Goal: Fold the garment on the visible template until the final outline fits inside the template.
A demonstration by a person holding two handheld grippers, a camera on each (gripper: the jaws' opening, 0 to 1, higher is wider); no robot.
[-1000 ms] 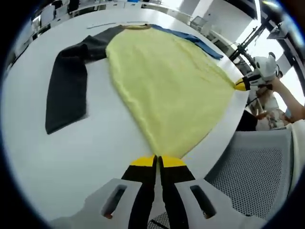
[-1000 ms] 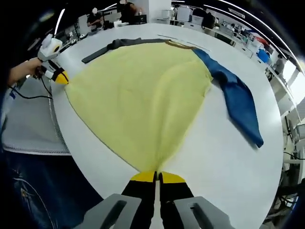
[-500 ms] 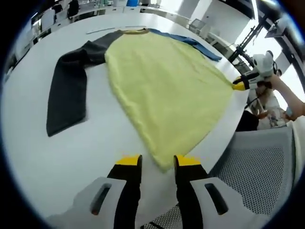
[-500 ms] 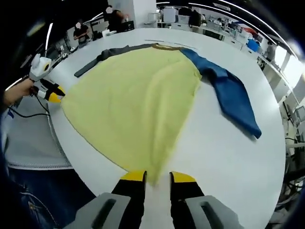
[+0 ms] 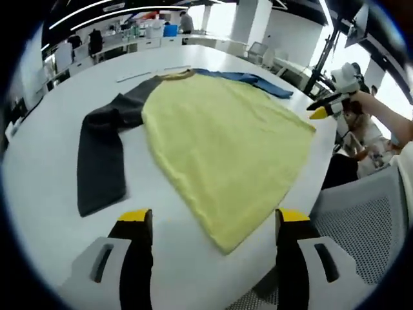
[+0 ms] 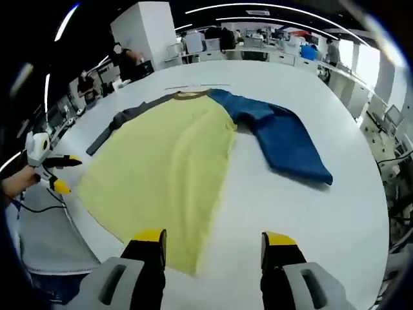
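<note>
White round table (image 5: 39, 187) holds a yellow garment (image 5: 219, 142) spread flat, with one dark grey sleeve (image 5: 100, 161) and one blue sleeve (image 6: 284, 139). The left gripper (image 5: 216, 223) and right gripper (image 6: 216, 242) both hang released, jaws wide apart, above the hem corners.

The garment (image 5: 219, 148) lies spread flat on the table (image 5: 45, 187), one sleeve (image 5: 100, 161) out each side.
</note>
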